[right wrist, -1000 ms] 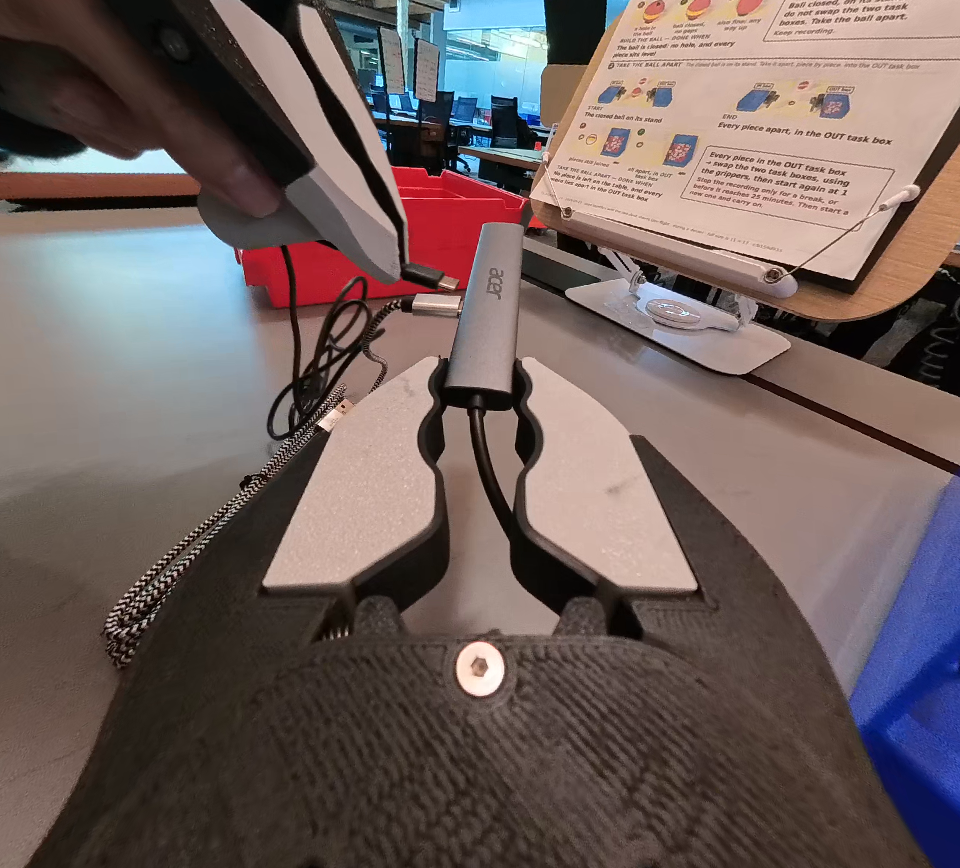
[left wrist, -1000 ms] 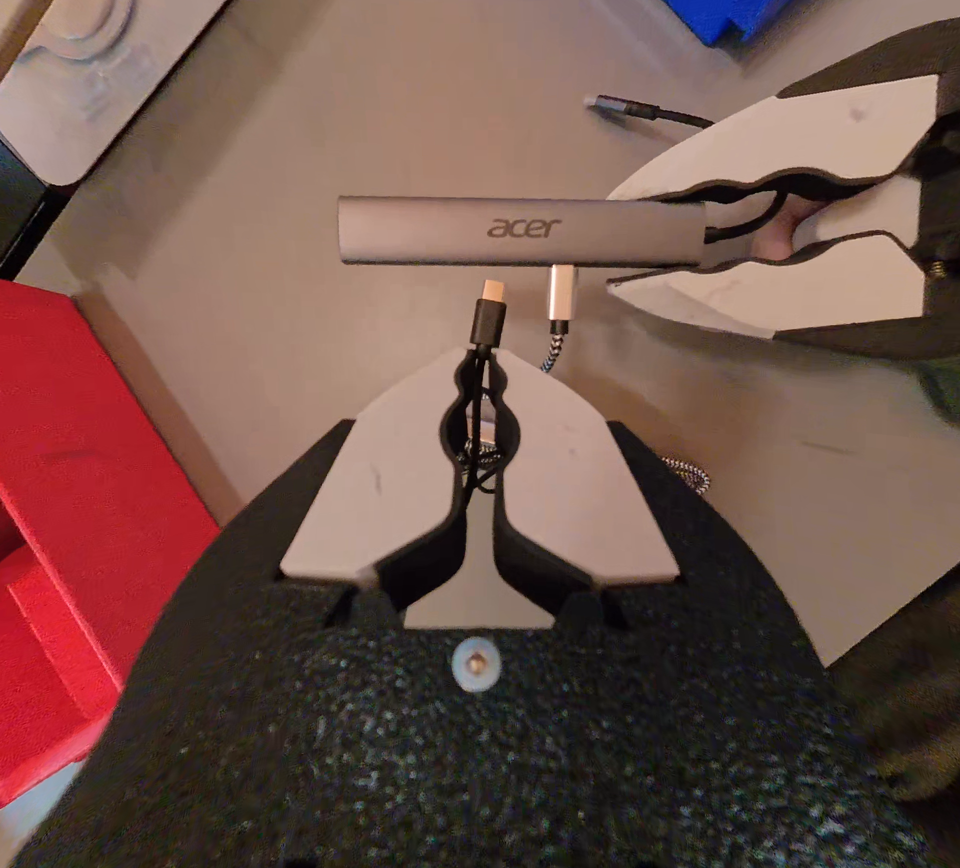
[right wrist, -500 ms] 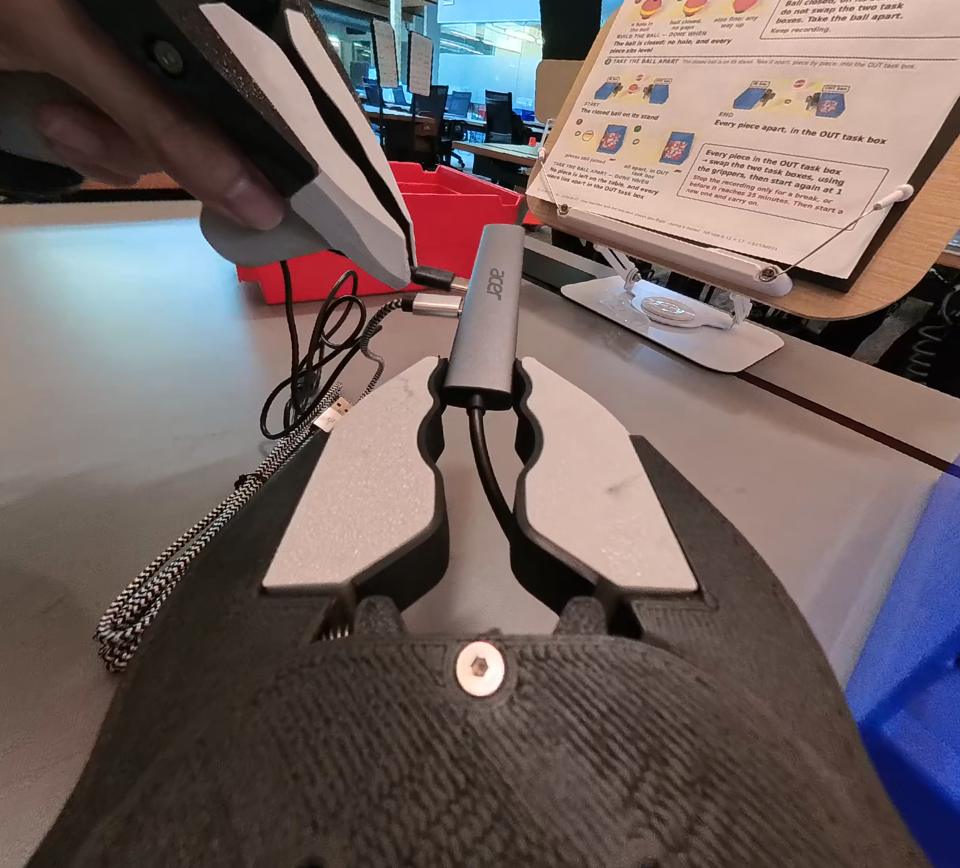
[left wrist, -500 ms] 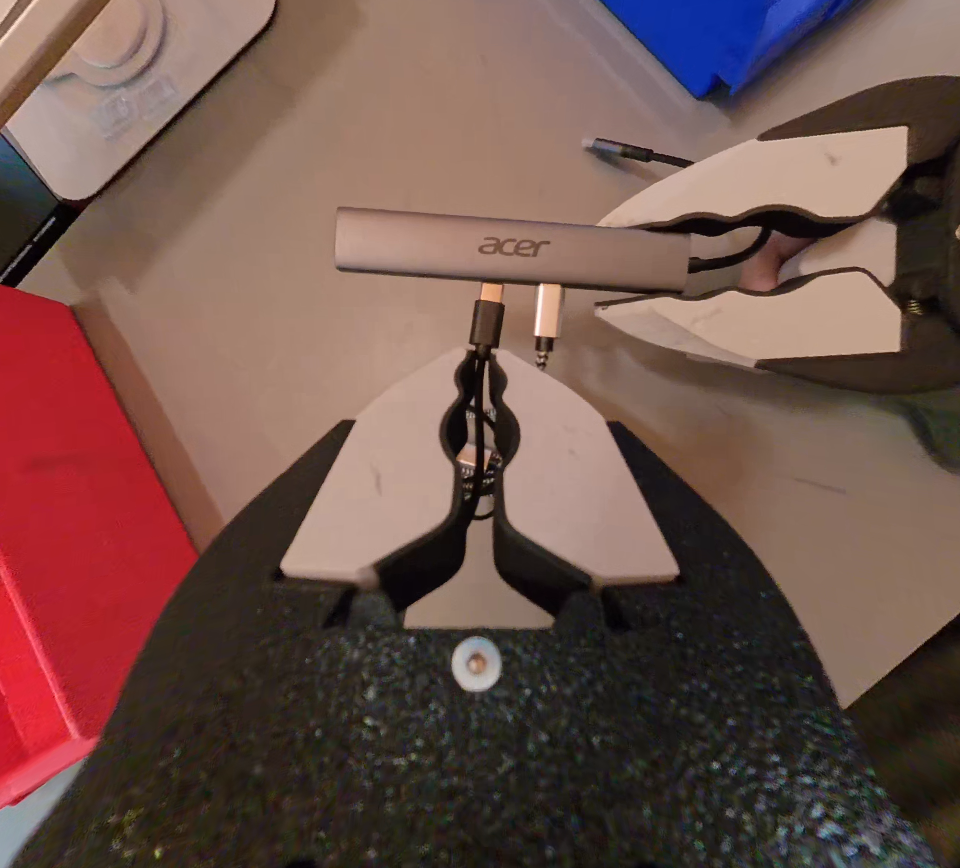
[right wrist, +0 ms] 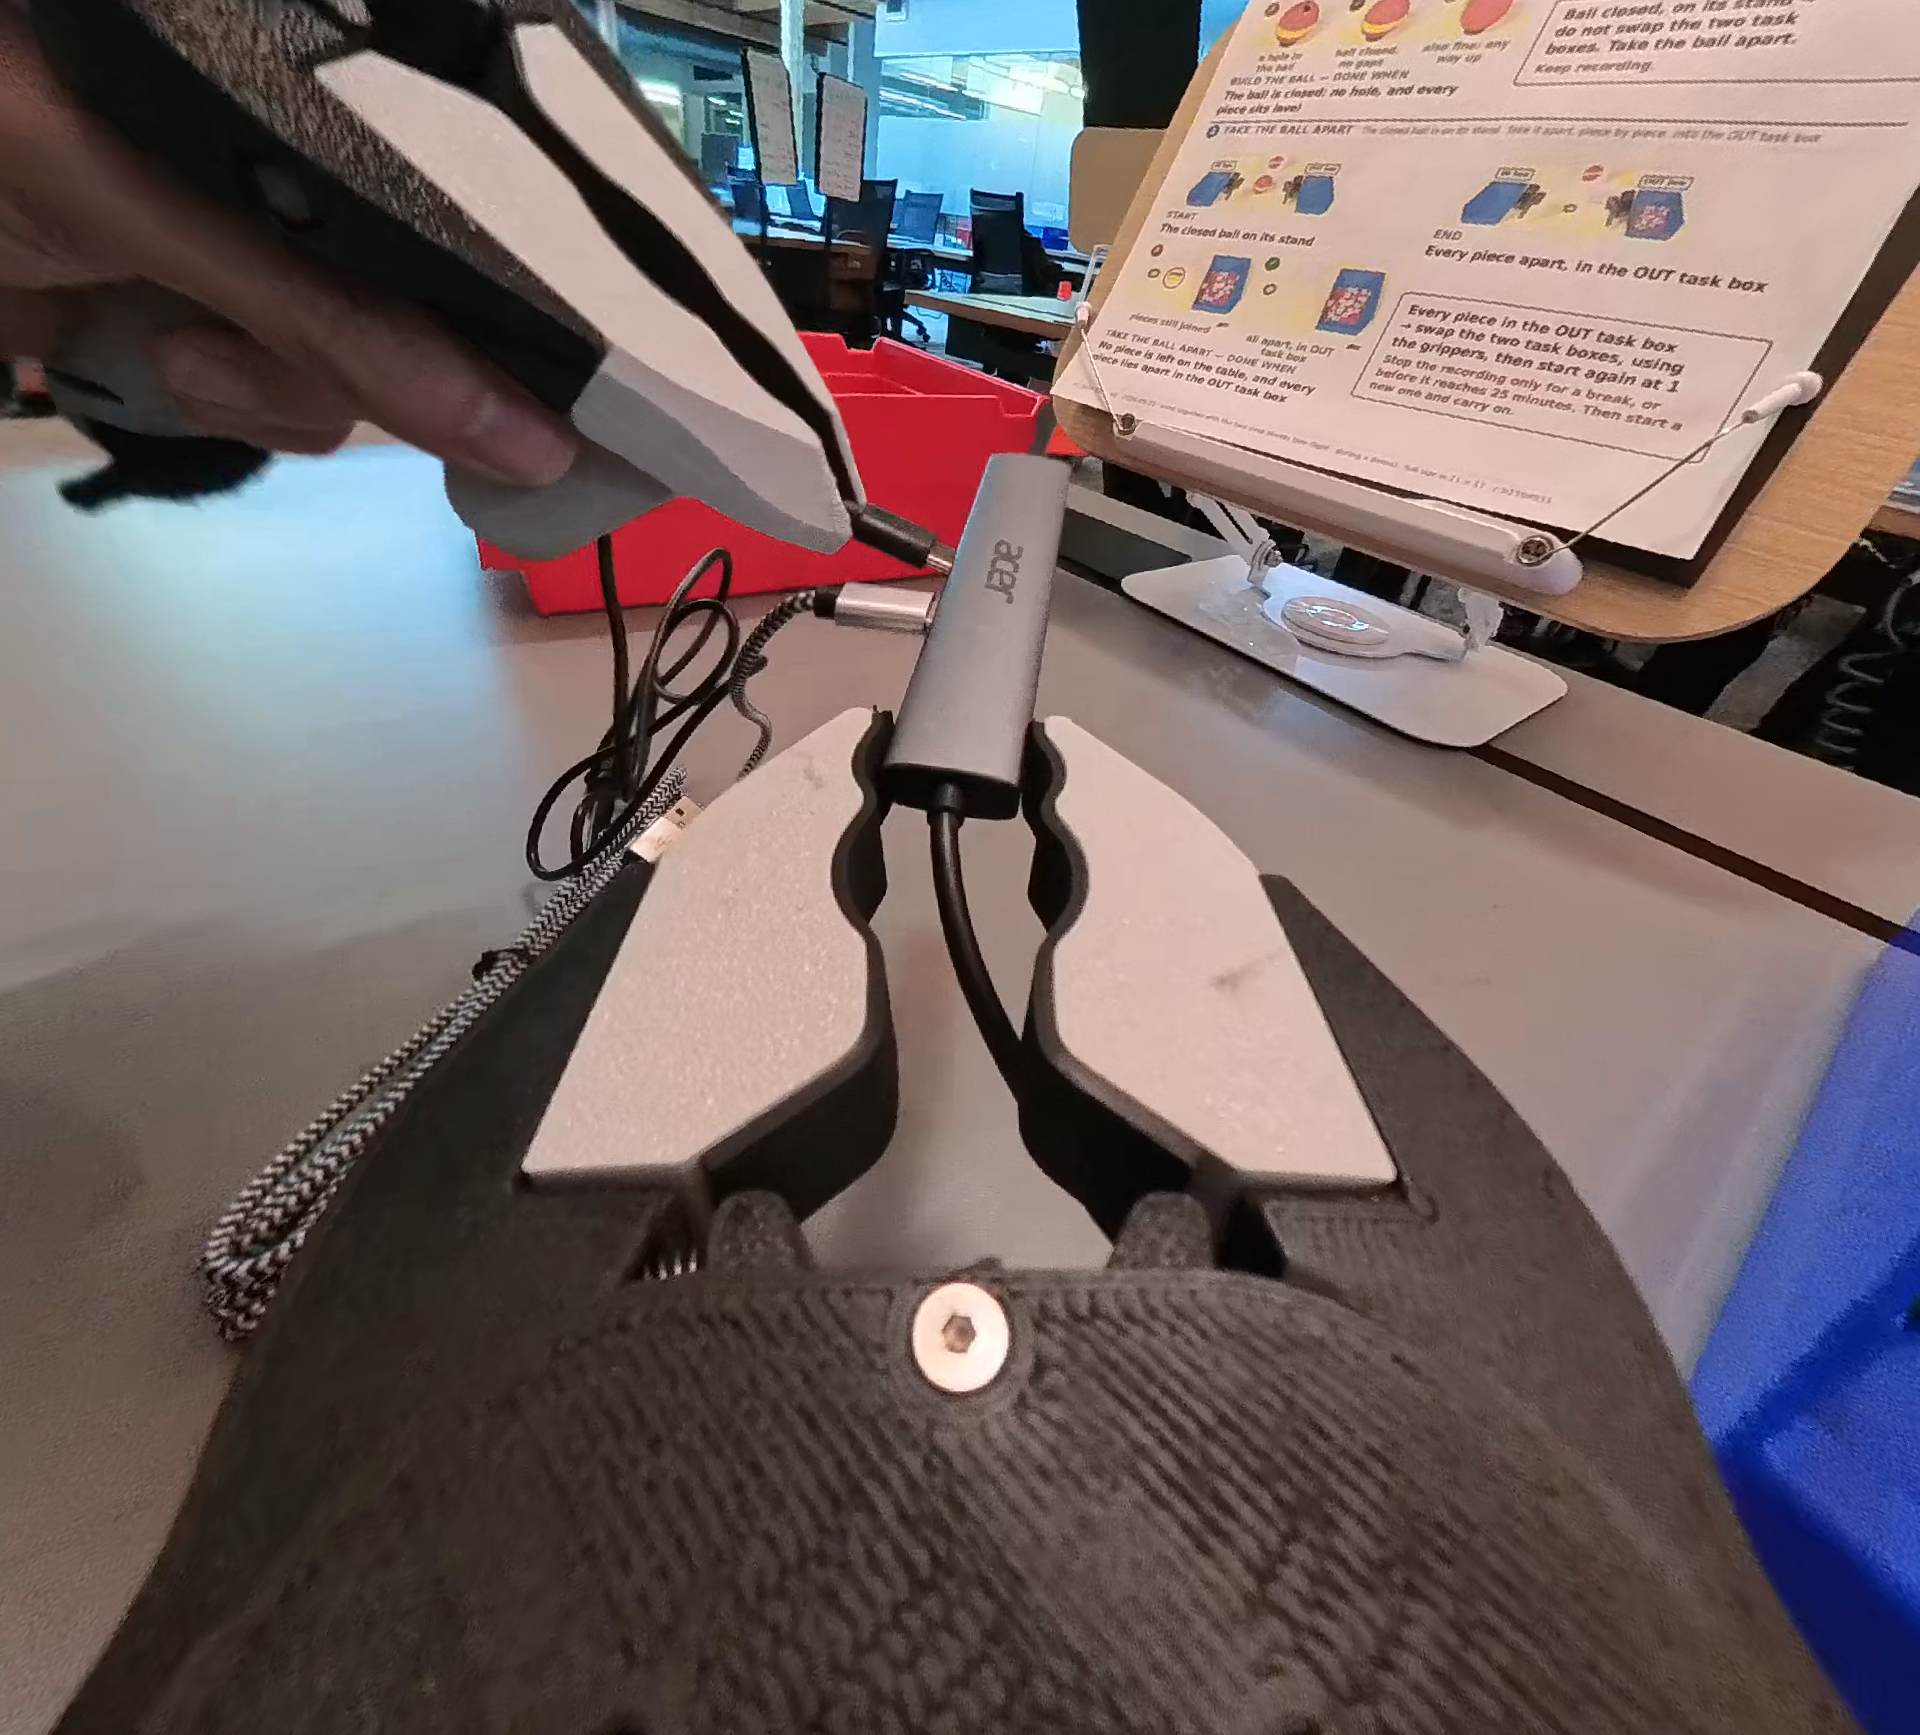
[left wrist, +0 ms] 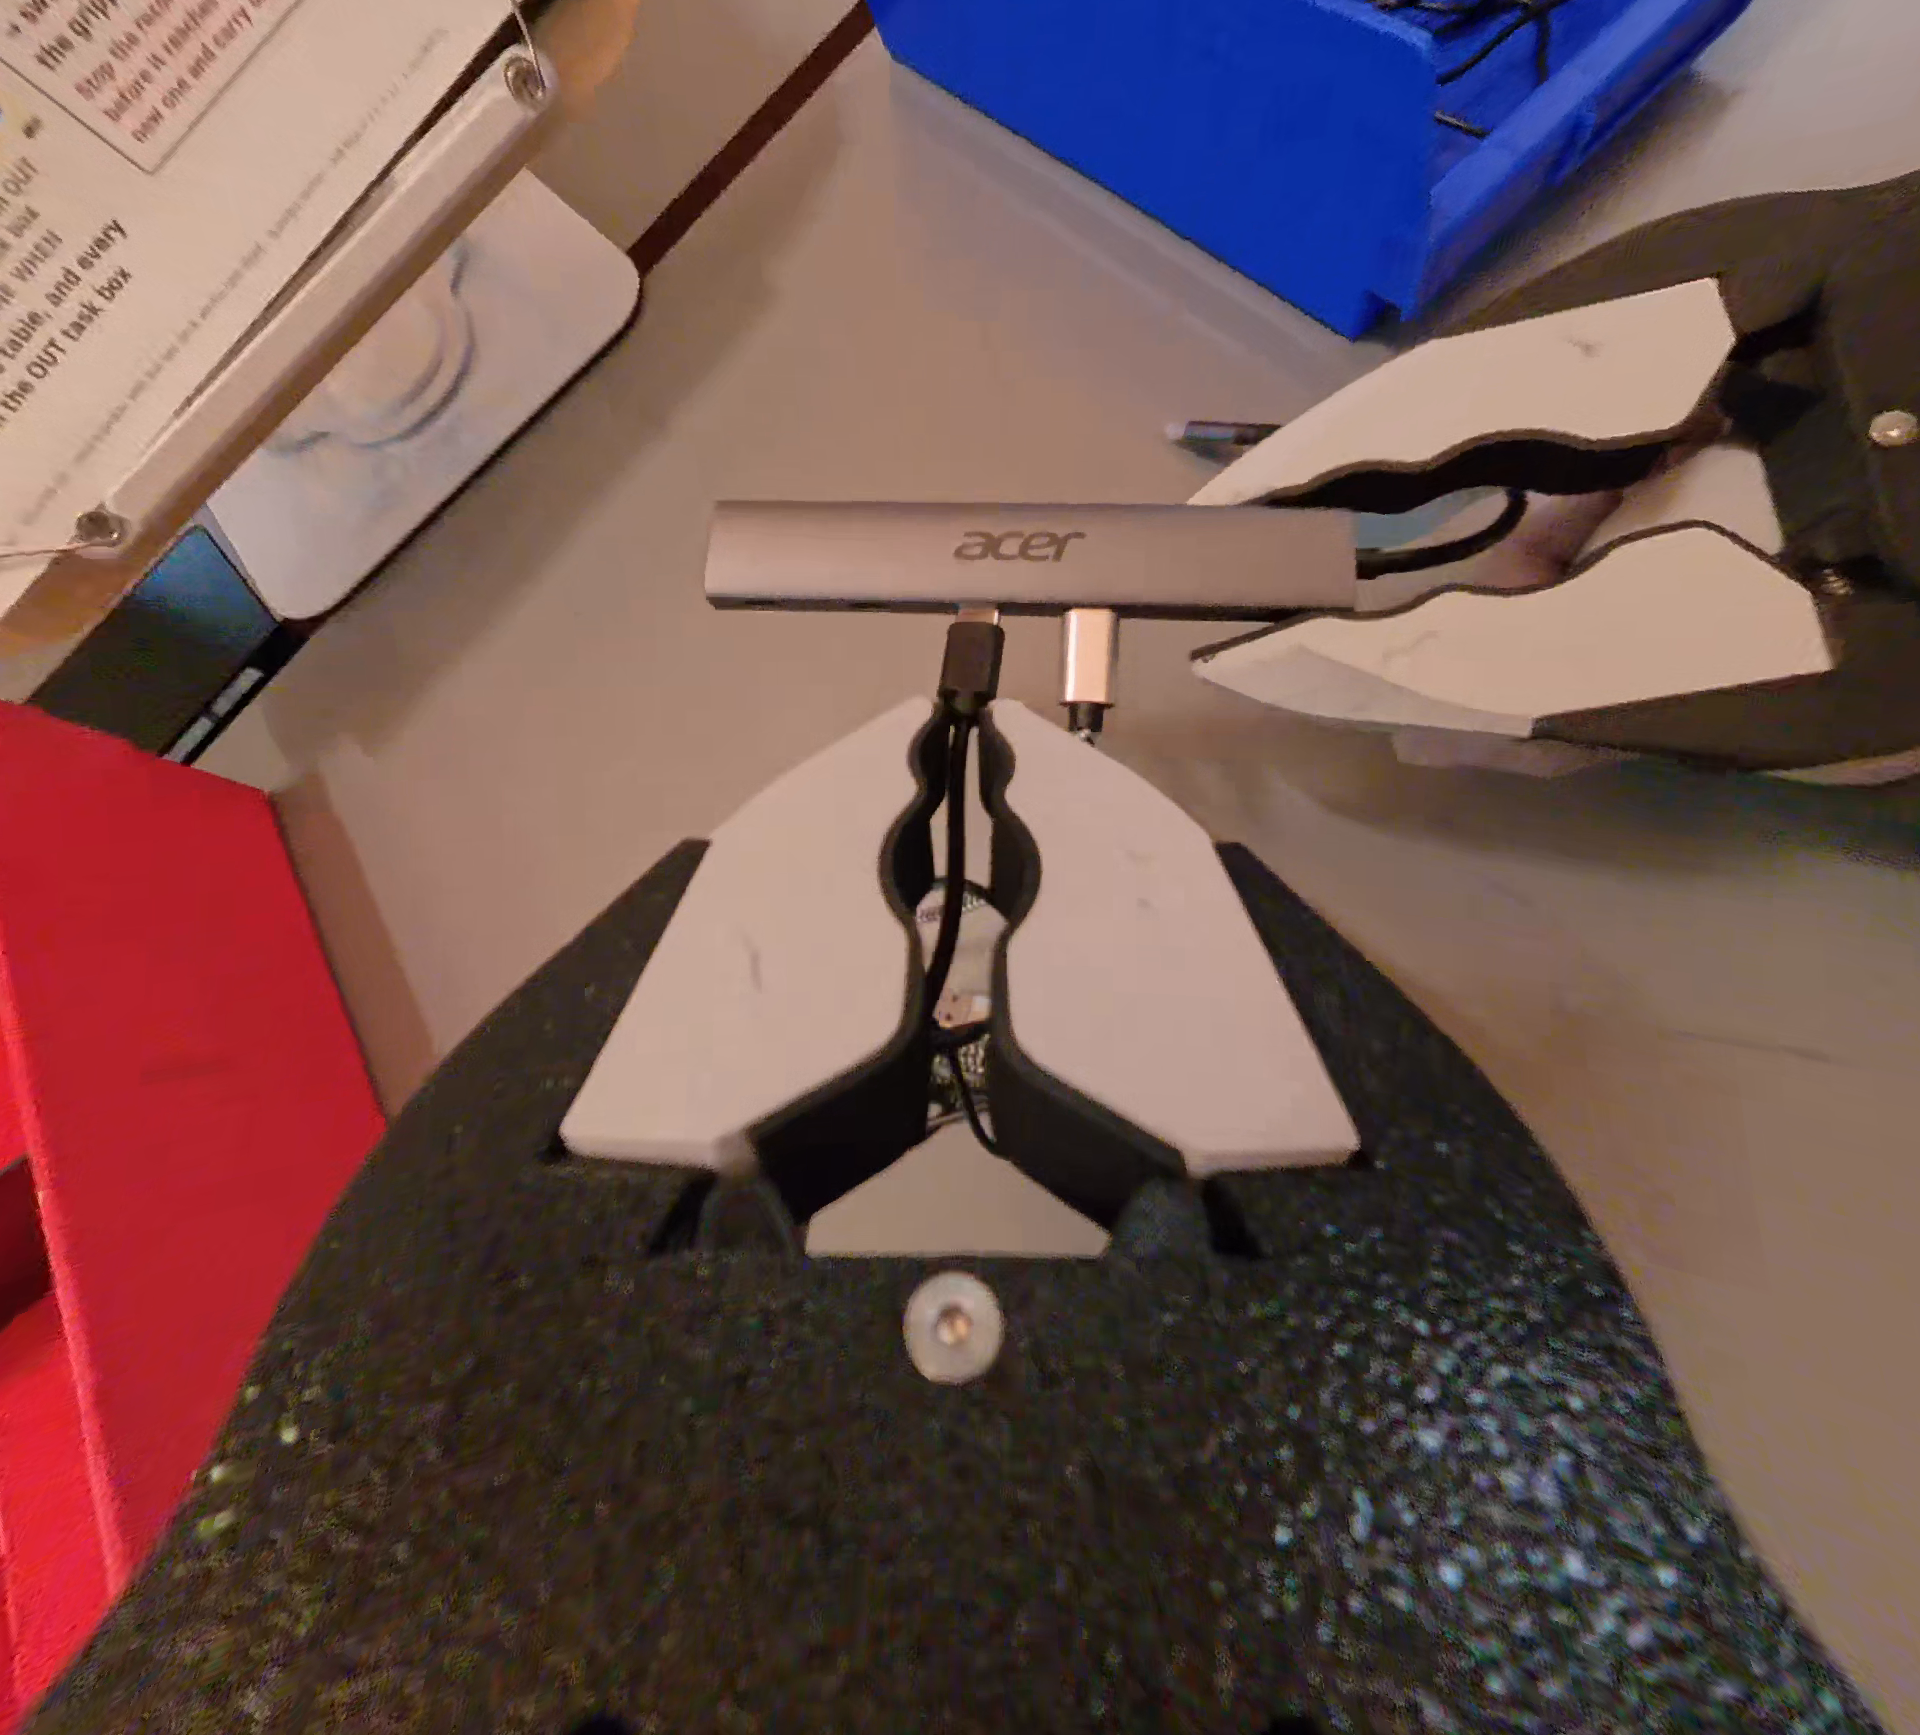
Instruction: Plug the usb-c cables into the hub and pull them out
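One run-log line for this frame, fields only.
left gripper: shut on black cable, plug at hub port | right gripper: shut on hub | silver plug: inserted

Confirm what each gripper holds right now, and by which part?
Left gripper is shut on the black cable, just behind its plug. Right gripper clamps the hub at its end where its own lead exits.
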### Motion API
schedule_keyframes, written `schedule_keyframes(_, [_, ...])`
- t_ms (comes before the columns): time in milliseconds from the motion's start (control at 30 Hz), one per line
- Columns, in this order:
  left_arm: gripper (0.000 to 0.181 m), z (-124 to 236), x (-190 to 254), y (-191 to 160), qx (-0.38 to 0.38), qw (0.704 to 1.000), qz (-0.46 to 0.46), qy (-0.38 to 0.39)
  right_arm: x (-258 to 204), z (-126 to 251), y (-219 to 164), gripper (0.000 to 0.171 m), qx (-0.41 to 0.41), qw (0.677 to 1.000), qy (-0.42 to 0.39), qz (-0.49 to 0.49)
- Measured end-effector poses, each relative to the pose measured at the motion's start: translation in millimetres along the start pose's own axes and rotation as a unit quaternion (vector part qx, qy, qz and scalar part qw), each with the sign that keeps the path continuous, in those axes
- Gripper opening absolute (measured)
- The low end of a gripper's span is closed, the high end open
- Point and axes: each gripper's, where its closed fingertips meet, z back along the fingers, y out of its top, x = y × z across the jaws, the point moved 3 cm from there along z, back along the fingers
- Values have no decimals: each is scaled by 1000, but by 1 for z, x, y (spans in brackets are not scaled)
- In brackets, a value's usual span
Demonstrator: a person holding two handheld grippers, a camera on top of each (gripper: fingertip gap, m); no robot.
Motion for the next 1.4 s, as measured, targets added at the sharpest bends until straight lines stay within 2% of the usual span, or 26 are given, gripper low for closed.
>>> schedule_keyframes(200, [5, -8, 2, -12, 54, 998, -29, 3, -3, 1, 2, 25, 9, 1000, 4, 10])
schedule_keyframes(367, [5, -6, 3, -11, 114, 993, -13, 1, -3, 2, 3, 25, 15, 1000, 14, -1])
schedule_keyframes(567, [4, -2, 2, -11, 86, 992, -83, 32, -8, 2, 3, 26, 15, 999, 15, 26])
schedule_keyframes(733, [5, 0, 2, -13, 85, 995, -46, 28, -13, 0, 1, 26, 7, 998, -5, 68])
schedule_keyframes(833, [5, 6, 1, -10, 119, 992, -24, 21, -14, -3, -1, 26, -4, 997, -10, 78])
schedule_keyframes(1000, [5, -1, 3, -17, 120, 990, -66, 24, -13, 0, 3, 26, 18, 998, 6, 59])
schedule_keyframes(1133, [5, 4, 5, -7, 202, 979, -34, 12, -6, 3, 7, 25, 38, 999, 11, 18])
schedule_keyframes(1233, [4, 2, 6, -8, 212, 977, -16, 35, -4, 3, 7, 25, 39, 999, 3, 19])
schedule_keyframes(1400, [4, 3, 13, -8, 216, 974, 68, 7, -4, 5, 14, 26, 81, 996, -10, 27])
